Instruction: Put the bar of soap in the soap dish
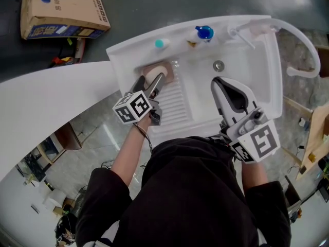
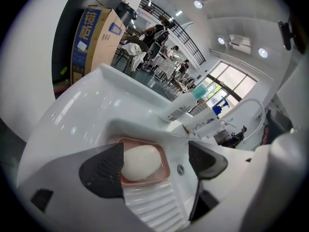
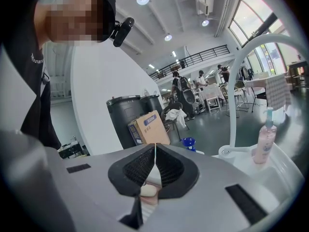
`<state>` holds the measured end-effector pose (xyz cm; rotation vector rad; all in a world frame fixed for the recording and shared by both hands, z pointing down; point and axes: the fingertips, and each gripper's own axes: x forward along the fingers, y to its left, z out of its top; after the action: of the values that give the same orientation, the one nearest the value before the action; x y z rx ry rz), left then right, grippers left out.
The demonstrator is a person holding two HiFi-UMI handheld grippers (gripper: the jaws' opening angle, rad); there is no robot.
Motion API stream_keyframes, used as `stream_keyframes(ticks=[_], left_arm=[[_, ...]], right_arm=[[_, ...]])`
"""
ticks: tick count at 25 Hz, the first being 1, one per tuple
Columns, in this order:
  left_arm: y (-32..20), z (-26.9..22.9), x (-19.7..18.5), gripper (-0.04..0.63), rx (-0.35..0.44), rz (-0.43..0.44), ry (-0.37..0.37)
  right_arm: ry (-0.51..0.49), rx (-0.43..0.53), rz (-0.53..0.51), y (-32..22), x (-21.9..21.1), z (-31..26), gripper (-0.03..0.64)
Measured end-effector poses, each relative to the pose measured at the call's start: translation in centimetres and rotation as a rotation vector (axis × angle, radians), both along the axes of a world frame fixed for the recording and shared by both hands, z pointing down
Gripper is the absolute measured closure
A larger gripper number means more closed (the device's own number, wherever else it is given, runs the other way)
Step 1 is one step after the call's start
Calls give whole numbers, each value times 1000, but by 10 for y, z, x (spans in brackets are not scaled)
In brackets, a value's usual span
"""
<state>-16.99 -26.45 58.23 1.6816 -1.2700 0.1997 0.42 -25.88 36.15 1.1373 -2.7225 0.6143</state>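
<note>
Fingers [image 2: 104,170] on your left gripper [image 2: 155,166] gape wide, the bar of soap [image 2: 140,162] between them in its soap dish [image 2: 165,172]; your right gripper [image 3: 154,173] is closed.

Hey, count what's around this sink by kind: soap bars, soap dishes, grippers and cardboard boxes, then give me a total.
bar of soap: 1
soap dish: 1
grippers: 2, left gripper and right gripper
cardboard box: 1
Total: 5

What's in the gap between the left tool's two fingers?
The soap bar, lying in its pink dish; the left gripper view shows it.
</note>
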Motion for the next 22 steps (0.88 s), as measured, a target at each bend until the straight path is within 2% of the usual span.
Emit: stream_keyframes(ticks=[14,15,18,19,22], left_arm=[[7,-41,8,206,106,17,57],[10,-46,8,229,115,12,59],[16,-60,8,370,156,0,63],[19,-66,8,398,173,1,61],[28,-80,8,559,208,-6,38]], right_arm=[[14,52,-1,20,1,-19,592],[15,57,0,22,3,-21,592],[16,77,8,28,6,-28,592],[17,84,9,30,6,-30,592],[17,101,8,40,7,-36,592]])
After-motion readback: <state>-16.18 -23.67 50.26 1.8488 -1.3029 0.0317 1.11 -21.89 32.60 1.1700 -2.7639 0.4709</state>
